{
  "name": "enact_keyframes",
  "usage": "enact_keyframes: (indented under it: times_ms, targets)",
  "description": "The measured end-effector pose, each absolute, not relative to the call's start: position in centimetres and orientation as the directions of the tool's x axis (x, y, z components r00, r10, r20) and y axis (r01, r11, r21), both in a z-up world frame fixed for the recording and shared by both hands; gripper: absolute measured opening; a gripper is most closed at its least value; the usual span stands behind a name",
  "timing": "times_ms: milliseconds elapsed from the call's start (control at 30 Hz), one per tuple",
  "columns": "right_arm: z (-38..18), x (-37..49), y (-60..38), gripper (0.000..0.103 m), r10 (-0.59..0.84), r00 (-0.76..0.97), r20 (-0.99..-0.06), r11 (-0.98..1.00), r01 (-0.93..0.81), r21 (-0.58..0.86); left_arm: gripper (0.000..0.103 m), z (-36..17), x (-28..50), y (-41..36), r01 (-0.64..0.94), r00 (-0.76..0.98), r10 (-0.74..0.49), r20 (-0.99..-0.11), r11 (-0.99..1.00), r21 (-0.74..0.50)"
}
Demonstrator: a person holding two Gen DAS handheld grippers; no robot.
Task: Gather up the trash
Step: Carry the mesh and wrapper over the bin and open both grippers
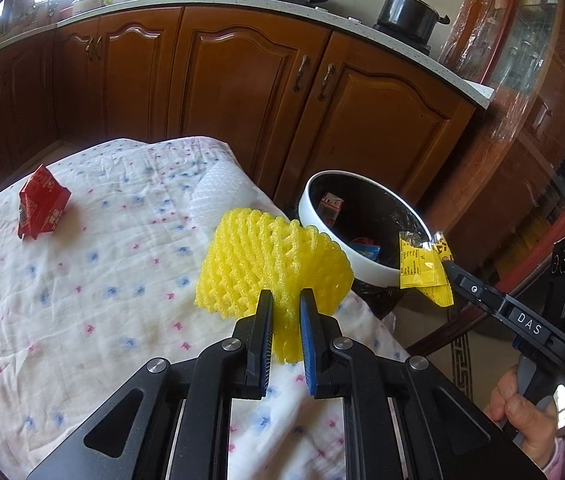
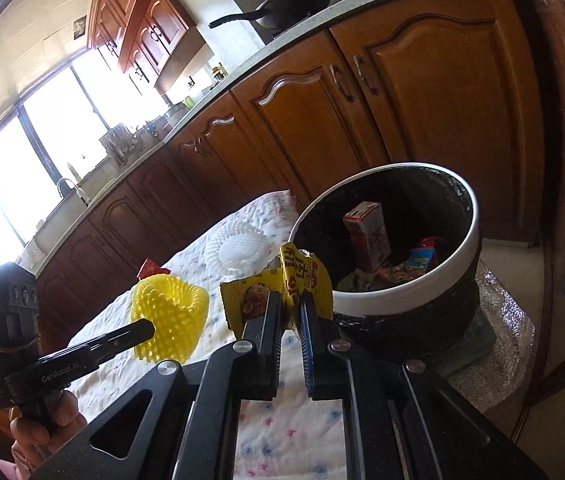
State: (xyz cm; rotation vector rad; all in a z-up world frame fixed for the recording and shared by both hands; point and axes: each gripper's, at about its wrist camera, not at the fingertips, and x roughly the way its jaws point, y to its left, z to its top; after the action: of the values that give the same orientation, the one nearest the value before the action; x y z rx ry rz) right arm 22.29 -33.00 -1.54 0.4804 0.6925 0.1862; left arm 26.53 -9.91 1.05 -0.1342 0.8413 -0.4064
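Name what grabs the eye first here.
The bright yellow foam net, pinched in the left claw above the floral tablecloth. Next, the yellow snack wrapper gripped in the right claw, near the rim of the white-rimmed trash bin. A crumpled red carton sits on the cloth's far left.

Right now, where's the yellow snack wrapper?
The yellow snack wrapper is pinched in the right gripper, held at the near rim of the trash bin, right of the yellow foam net.
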Motion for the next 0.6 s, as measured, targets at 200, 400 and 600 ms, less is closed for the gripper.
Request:
enact_keyframes:
  times_ms: [200, 400, 600]
  targets:
    - [-1.4, 22.6, -35.0, 0.008, 0.284, 0.776, -0.563, 0.878, 0.025, 0.477, 0.012, 1.7, 28.2, -12.3, 0.347, 0.594, -0.425, -0.683, 0.902, -0.259]
    - [-0.7, 24.2, -37.2, 0.008, 0.242, 0.79, -0.563, 0.888, 0.052, 0.456, 0.012, 2.1, 31.2, -15.9, 0.41, 0.578, -0.446, -0.683, 0.883, -0.23]
    - [-0.7, 26.7, -39.0, 0.009, 0.223, 0.78, -0.585, 0.893, 0.078, 0.444, 0.012, 0.9, 35.0, -19.1, 0.434, 0.547, -0.434, -0.716, 0.878, -0.2]
